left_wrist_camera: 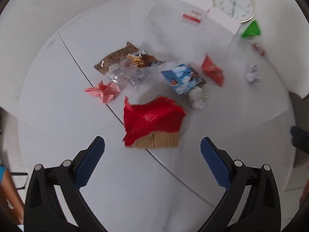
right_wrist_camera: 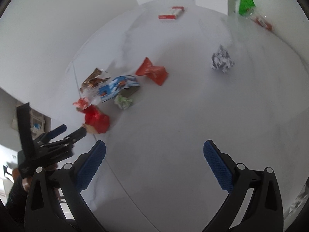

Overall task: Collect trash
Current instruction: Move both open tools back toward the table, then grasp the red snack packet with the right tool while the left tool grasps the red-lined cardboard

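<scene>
Trash lies scattered on a white table (left_wrist_camera: pixel 58 116). A torn piece of red-covered cardboard (left_wrist_camera: pixel 152 123) lies just ahead of my left gripper (left_wrist_camera: pixel 152 145), which is open and empty. Beyond it lie a pink crumpled paper (left_wrist_camera: pixel 106 91), a brown wrapper with clear plastic (left_wrist_camera: pixel 123 63), a blue carton (left_wrist_camera: pixel 181 78), a white paper ball (left_wrist_camera: pixel 198 97), a red wrapper (left_wrist_camera: pixel 213 70) and a printed crumpled paper (left_wrist_camera: pixel 253 73). My right gripper (right_wrist_camera: pixel 154 150) is open and empty over bare table, with the printed paper ball (right_wrist_camera: pixel 222 59) and red wrapper (right_wrist_camera: pixel 152 71) ahead. The left gripper (right_wrist_camera: pixel 73 131) shows beside the red cardboard (right_wrist_camera: pixel 96 120).
A white clock (left_wrist_camera: pixel 233 2) stands on a white box at the far edge, beside a green packet (left_wrist_camera: pixel 252 30) and a red-and-white box (left_wrist_camera: pixel 192 17). A seam (left_wrist_camera: pixel 81 67) runs across the table. The table edge and floor lie at the left.
</scene>
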Available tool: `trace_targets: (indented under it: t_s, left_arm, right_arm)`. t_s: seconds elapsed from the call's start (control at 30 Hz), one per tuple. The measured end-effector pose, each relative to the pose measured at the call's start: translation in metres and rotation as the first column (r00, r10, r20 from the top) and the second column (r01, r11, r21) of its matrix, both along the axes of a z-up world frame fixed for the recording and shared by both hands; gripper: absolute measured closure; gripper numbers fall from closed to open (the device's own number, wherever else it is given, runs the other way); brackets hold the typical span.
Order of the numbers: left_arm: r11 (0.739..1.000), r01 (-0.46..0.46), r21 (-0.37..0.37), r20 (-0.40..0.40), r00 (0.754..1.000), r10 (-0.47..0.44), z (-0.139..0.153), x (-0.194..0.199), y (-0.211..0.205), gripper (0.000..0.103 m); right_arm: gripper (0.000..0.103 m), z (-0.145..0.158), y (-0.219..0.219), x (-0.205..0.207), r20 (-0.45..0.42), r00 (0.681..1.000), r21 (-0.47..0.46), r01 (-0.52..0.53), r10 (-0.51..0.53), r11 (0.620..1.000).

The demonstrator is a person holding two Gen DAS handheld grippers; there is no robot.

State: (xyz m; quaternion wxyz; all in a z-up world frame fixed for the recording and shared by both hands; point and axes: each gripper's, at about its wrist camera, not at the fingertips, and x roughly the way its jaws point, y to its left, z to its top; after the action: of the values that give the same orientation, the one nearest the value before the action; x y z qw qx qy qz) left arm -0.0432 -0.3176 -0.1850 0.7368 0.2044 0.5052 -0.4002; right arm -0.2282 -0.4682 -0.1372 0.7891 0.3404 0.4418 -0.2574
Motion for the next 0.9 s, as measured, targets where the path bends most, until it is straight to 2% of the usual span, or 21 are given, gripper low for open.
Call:
trace_targets:
  t_s: [0.17,0.5,0.57,0.6,0.8,0.9]
  left_arm:
    - [0.996,-0.037,0.079,-0.011,0.999,0.038,-0.025,0.006,-0.025,0.008]
    - [0.989,-0.051,0.140,0.000,0.999,0.052,-0.044,0.020,-0.058,0.008]
    - [0.990,-0.045,0.136,0.006,0.999,0.045,-0.046,0.020,-0.060,0.008]
    - [0.991,-0.043,0.126,0.005,0.999,0.042,-0.046,0.020,-0.060,0.013]
    - [0.996,-0.048,0.069,0.005,0.999,0.048,-0.038,0.025,-0.047,0.020]
    - [0.998,-0.045,0.054,-0.007,0.999,0.045,-0.032,0.030,-0.040,0.024]
  right_arm:
    - [0.003,-0.014,-0.021,0.004,-0.011,1.000,0.028,0.019,-0.019,0.999]
    - [0.003,-0.027,-0.044,0.029,-0.011,1.000,0.038,-0.006,0.007,0.999]
    - [0.003,-0.029,-0.045,0.035,-0.013,1.000,0.034,-0.015,0.016,0.999]
    - [0.003,-0.029,-0.045,0.038,-0.011,1.000,0.033,-0.020,0.021,0.999]
    - [0.003,-0.033,-0.051,0.056,-0.007,0.998,-0.005,-0.068,0.068,0.998]
    - [0.003,-0.037,-0.065,0.077,-0.011,0.992,-0.043,-0.125,0.125,0.991]
